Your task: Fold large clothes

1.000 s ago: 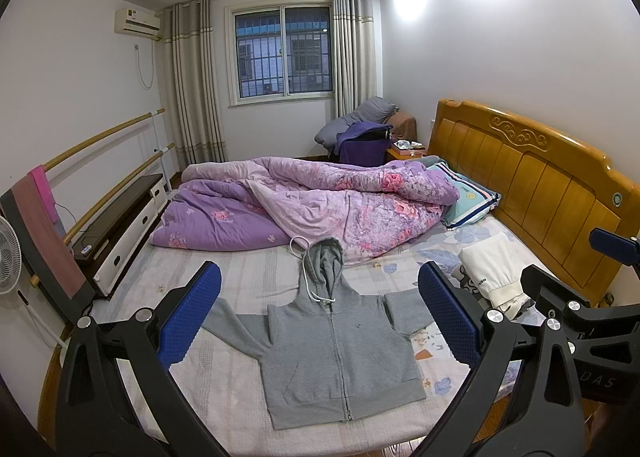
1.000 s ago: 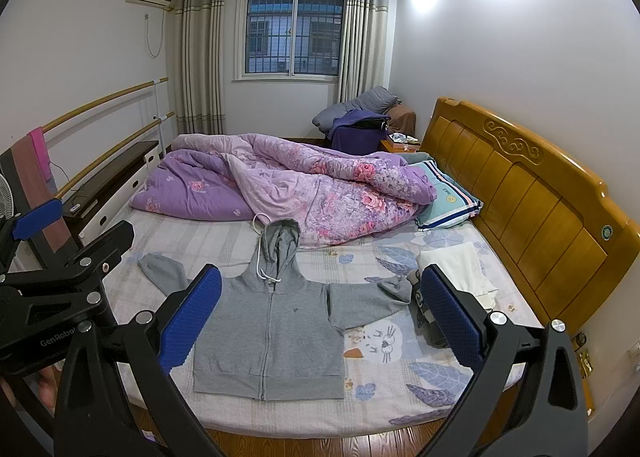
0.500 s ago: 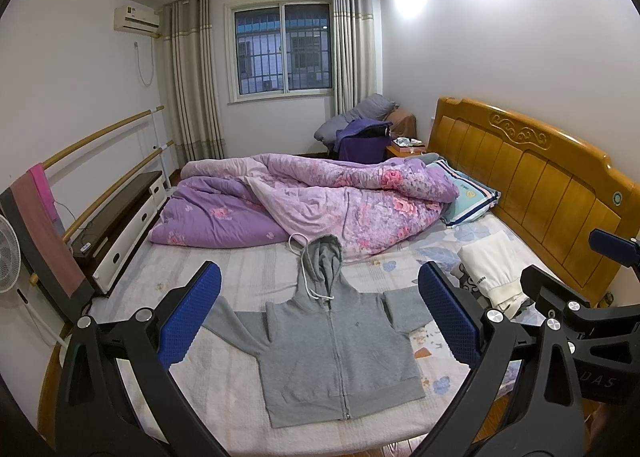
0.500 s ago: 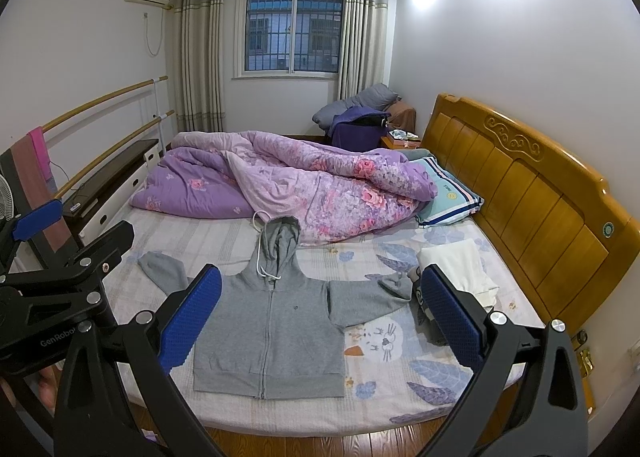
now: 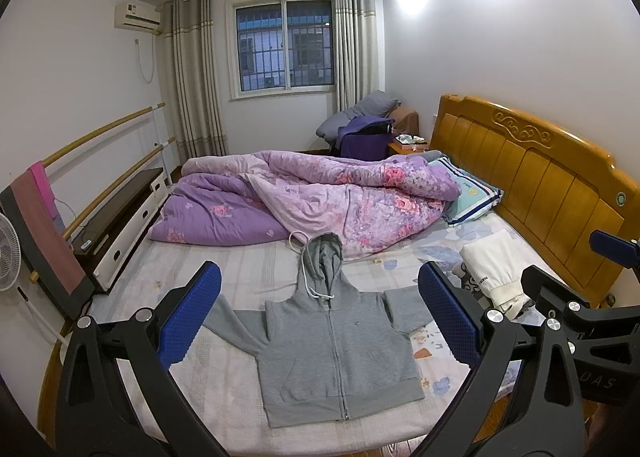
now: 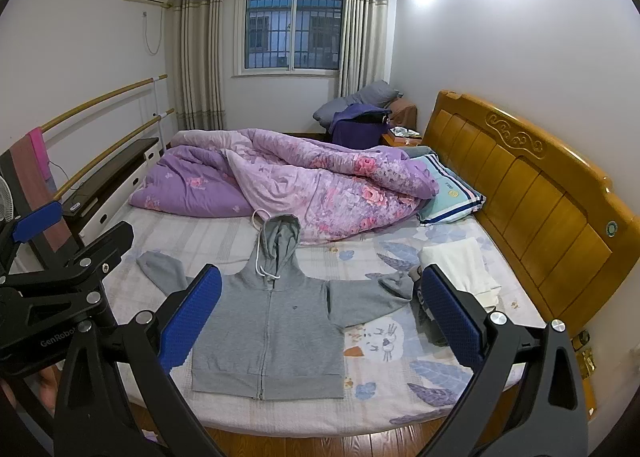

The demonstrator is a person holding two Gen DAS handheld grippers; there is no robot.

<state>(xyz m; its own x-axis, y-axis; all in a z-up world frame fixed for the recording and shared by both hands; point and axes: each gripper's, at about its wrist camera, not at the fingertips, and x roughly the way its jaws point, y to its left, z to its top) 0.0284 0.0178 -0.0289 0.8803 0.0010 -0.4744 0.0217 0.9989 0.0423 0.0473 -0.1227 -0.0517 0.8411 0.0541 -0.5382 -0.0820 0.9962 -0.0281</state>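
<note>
On the bed [image 5: 240, 341], near its foot edge: grey hoodie [image 5: 340, 353] lying flat, front up, zipper closed, sleeves spread out to both sides, hood toward the purple quilt [image 5: 320, 201]. Folded white garment [image 5: 492, 269] beside the hoodie, toward the headboard [image 5: 540, 177]. Left gripper [image 5: 318, 317] and right gripper [image 6: 320, 317] both spread wide, holding nothing, above the hoodie, clear of it.
</note>
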